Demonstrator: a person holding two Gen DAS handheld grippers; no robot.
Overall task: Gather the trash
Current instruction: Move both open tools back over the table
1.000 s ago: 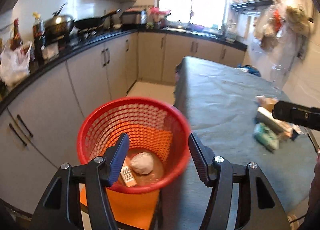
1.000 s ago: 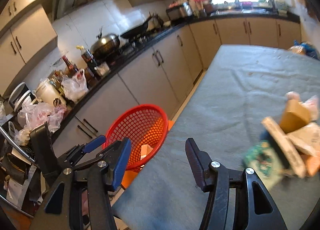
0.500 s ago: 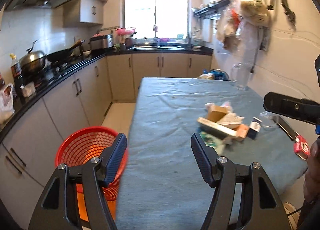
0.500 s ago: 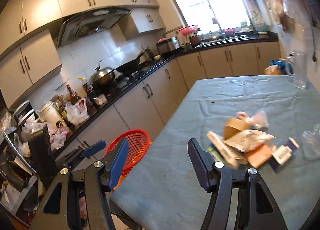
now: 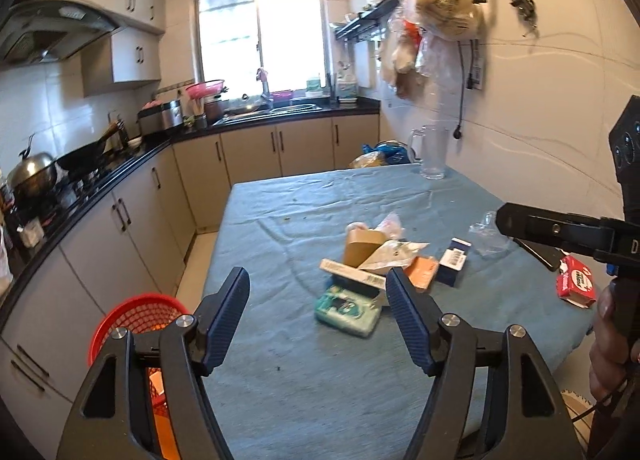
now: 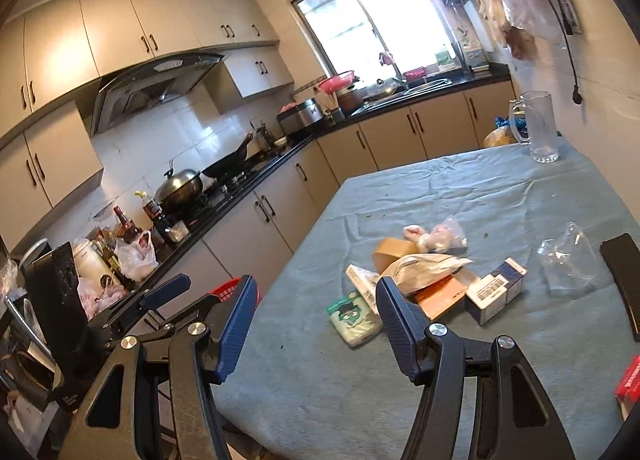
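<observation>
Left gripper (image 5: 318, 314) jaws apart, just widened, empty; right gripper (image 6: 314, 324) jaws apart, empty; both above table (image 5: 288, 380), facing trash pile (image 5: 380, 260).

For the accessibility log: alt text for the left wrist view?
Open left hand-held gripper, holding nothing, points at a trash pile on a blue-clothed table. A red basket sits lower left, below the table edge.
</observation>
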